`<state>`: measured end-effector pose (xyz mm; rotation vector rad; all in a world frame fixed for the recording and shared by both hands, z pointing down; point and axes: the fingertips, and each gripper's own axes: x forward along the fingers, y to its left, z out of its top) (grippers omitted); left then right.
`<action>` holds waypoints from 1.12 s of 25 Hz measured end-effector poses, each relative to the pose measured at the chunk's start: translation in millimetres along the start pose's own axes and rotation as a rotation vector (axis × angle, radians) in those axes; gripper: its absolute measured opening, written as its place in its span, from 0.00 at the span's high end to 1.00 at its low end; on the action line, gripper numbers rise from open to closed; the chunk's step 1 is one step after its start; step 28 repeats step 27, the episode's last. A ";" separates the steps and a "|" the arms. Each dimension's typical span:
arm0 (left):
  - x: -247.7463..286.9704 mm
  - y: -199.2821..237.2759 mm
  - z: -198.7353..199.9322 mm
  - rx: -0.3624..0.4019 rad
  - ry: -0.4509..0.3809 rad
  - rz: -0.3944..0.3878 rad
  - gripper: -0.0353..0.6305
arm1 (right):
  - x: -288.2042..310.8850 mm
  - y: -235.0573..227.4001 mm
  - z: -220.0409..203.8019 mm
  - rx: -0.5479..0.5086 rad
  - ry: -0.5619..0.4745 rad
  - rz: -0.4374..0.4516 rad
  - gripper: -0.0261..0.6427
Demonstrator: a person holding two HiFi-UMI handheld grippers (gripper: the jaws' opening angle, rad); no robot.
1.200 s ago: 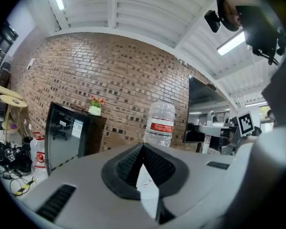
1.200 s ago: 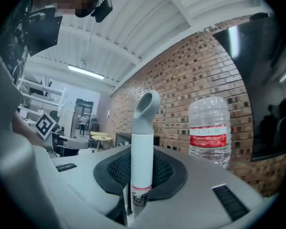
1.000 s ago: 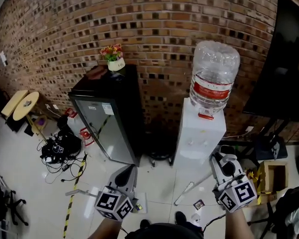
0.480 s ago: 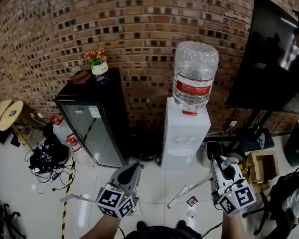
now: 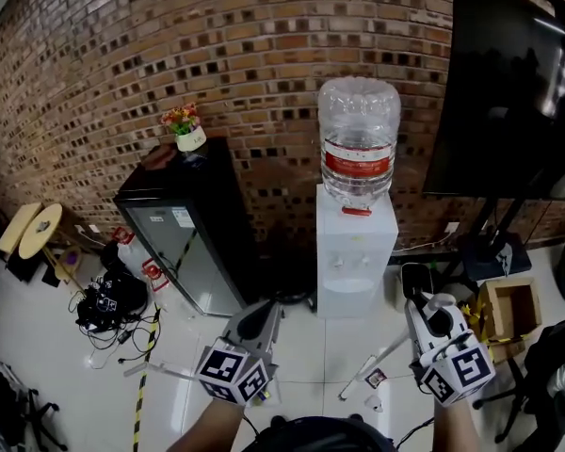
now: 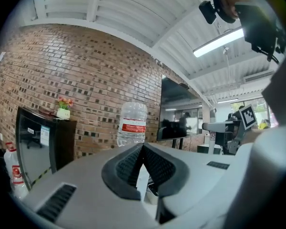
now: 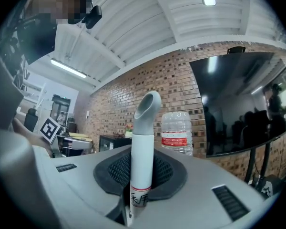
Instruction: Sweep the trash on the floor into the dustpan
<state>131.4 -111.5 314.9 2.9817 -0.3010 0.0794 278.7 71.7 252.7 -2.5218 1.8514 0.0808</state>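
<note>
My right gripper point(image 5: 425, 301) is shut on a pale grey broom handle point(image 7: 142, 142), whose hooked top end sticks up past the jaws. In the head view a white shaft point(image 5: 369, 371) slants down to the floor below that gripper. Two small bits of trash point(image 5: 375, 378) lie on the tiles beside the shaft's lower end, one dark and square, one white. My left gripper point(image 5: 263, 316) hangs over the floor at lower left; its pads point(image 6: 129, 168) meet at the tips and I see nothing held between them. A thin pale rod point(image 5: 160, 372) lies left of it. No dustpan shows clearly.
A white water dispenser point(image 5: 356, 262) with a big bottle stands against the brick wall straight ahead. A black mini fridge point(image 5: 193, 234) with a flower pot is to its left. Cables point(image 5: 104, 304) lie at far left. A TV stand and a cardboard box point(image 5: 508, 314) are at right.
The head view has swung and steadied on the dispenser and the fridge. Both grippers keep about the same places at the bottom, and the right one still holds the handle.
</note>
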 end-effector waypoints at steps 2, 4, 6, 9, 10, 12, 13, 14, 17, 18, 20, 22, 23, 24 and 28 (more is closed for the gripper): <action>2.9 -10.6 0.9 0.017 0.000 -0.016 0.91 | -1.7 -3.8 -0.8 -0.006 0.000 0.004 0.85; 3.8 -14.6 1.4 0.017 0.000 -0.022 0.91 | -2.2 -5.4 -2.0 -0.017 0.002 0.001 0.85; 3.3 -14.1 3.3 0.016 -0.001 -0.022 0.91 | -0.9 -4.9 -1.4 -0.033 0.001 0.004 0.85; 1.3 -14.0 2.4 0.009 -0.001 -0.014 0.91 | -2.6 -5.5 -1.5 -0.050 -0.003 0.012 0.85; 0.9 -14.3 0.2 0.003 0.002 -0.013 0.91 | -4.1 -6.7 -1.8 -0.053 -0.004 0.012 0.86; 1.0 -15.6 -3.5 -0.002 0.006 -0.016 0.91 | -6.7 -10.5 -2.3 -0.053 -0.005 0.004 0.85; 1.3 -16.4 -3.8 -0.002 0.007 -0.018 0.91 | -7.3 -12.7 -2.1 -0.051 -0.006 -0.001 0.86; 1.6 -17.0 -3.3 -0.001 0.006 -0.021 0.91 | -7.3 -14.7 -1.7 -0.048 -0.008 -0.005 0.85; 0.9 -16.9 -3.8 -0.005 0.004 -0.024 0.91 | -8.9 -17.3 -0.4 -0.035 -0.013 -0.015 0.85; 0.4 -15.7 -4.8 -0.009 0.004 -0.023 0.91 | -9.4 -17.4 0.6 -0.031 -0.015 -0.020 0.85; -1.4 -13.3 -5.2 -0.015 0.001 -0.021 0.91 | -9.7 -16.7 3.2 -0.024 -0.021 -0.031 0.86; -4.3 -12.2 -5.3 -0.015 0.001 -0.023 0.91 | -10.4 -14.3 4.1 -0.014 -0.024 -0.037 0.86; -5.9 -12.0 -5.3 -0.014 0.002 -0.024 0.91 | -10.8 -12.6 3.8 -0.010 -0.024 -0.038 0.86; -7.3 -11.7 -5.1 -0.013 0.002 -0.023 0.91 | -11.1 -10.7 3.4 -0.006 -0.025 -0.036 0.85; -11.3 -10.2 -2.9 -0.012 0.001 -0.019 0.91 | -11.5 -5.3 2.8 0.005 -0.025 -0.030 0.86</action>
